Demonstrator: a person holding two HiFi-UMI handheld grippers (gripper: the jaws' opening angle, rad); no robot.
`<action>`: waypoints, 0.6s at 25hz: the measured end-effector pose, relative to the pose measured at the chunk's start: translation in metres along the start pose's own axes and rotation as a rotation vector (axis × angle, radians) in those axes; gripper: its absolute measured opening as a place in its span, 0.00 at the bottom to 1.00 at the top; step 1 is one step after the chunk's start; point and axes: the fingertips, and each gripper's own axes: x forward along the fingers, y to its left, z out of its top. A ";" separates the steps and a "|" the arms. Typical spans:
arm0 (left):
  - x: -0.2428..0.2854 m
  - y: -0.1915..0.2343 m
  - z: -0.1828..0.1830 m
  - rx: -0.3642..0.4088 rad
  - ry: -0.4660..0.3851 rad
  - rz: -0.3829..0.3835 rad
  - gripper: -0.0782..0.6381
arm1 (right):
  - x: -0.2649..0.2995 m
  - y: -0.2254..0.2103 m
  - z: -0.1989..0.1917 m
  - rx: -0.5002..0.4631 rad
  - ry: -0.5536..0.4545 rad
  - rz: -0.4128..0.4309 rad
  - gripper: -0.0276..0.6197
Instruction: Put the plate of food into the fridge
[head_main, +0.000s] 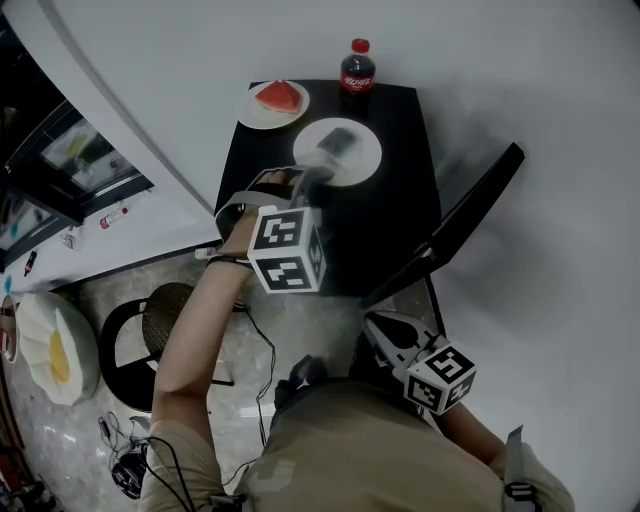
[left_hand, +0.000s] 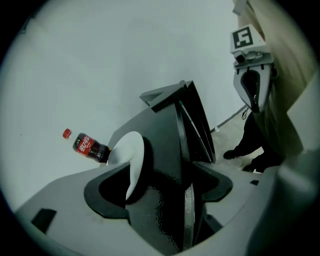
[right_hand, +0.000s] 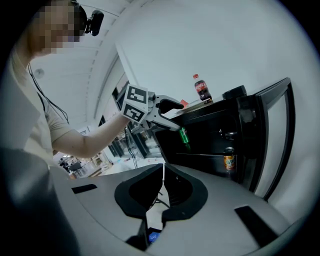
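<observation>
The left gripper (left_hand: 162, 175) has its jaws spread wide. The edge of the round white plate (left_hand: 129, 150) shows in the gap close to one pad, and nothing clamps it yet. The right gripper (right_hand: 163, 175) hangs low by the person's body, its jaws pressed together on nothing.

In the head view that plate carries a dark piece of food and sits on top of the small black fridge (head_main: 400, 215), so it is not inside. The glass-fronted fridge door (head_main: 455, 225) stands open toward 4 o'clock, so access looks ready. Gripping, lifting and shelving the plate all remain, by my reading.

At 12 o'clock from the plate stands a dark cola bottle with a red cap (head_main: 357, 70). The white script on its red label is too small to read. At 10 o'clock, 1 more white plate (head_main: 258, 117) holds a red watermelon slice (head_main: 279, 96). Inside the fridge an orange can (right_hand: 229, 162) shows print I cannot make out.
</observation>
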 end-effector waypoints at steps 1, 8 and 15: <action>0.001 -0.001 0.000 0.004 0.000 -0.012 0.61 | 0.001 0.000 -0.001 0.000 0.002 0.003 0.08; 0.007 -0.001 0.000 0.017 -0.003 -0.022 0.61 | 0.003 0.003 -0.003 -0.013 0.016 0.014 0.08; 0.006 -0.006 0.000 0.048 0.025 -0.008 0.61 | -0.002 0.003 -0.006 -0.015 0.014 0.000 0.08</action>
